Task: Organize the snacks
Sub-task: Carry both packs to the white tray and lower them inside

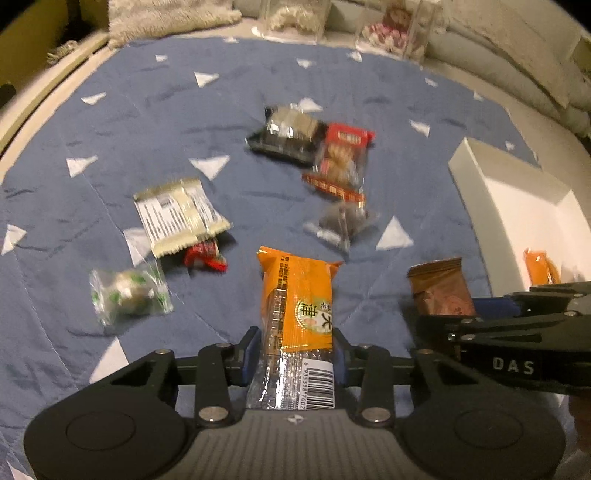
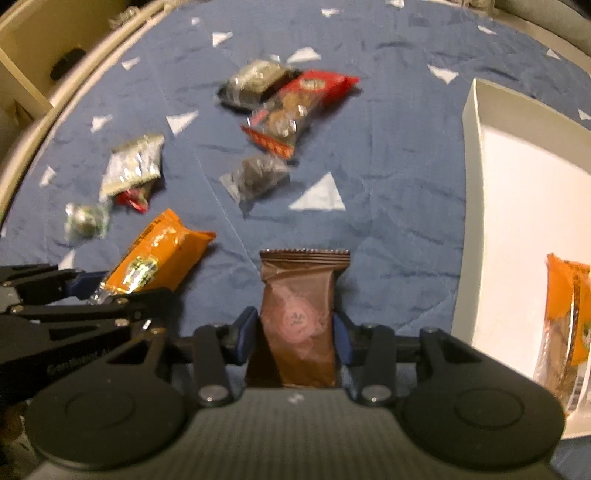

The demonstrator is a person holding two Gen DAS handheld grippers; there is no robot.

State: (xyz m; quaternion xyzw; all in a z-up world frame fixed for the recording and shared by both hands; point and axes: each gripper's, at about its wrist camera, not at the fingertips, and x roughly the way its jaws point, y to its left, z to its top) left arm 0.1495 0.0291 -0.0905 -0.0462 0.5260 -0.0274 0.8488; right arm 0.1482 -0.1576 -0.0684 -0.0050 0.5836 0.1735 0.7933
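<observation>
My left gripper is shut on an orange snack packet, held above the blue cloth. My right gripper is shut on a brown snack packet; it also shows in the left wrist view. The orange packet and the left gripper show at the left of the right wrist view. A white box stands at the right with an orange packet inside; the box shows in the left wrist view too.
Loose snacks lie on the cloth: a black tray packet, a red cookie packet, a clear dark packet, a white-beige packet, a small red one, a green-white one. Clear containers stand at the back.
</observation>
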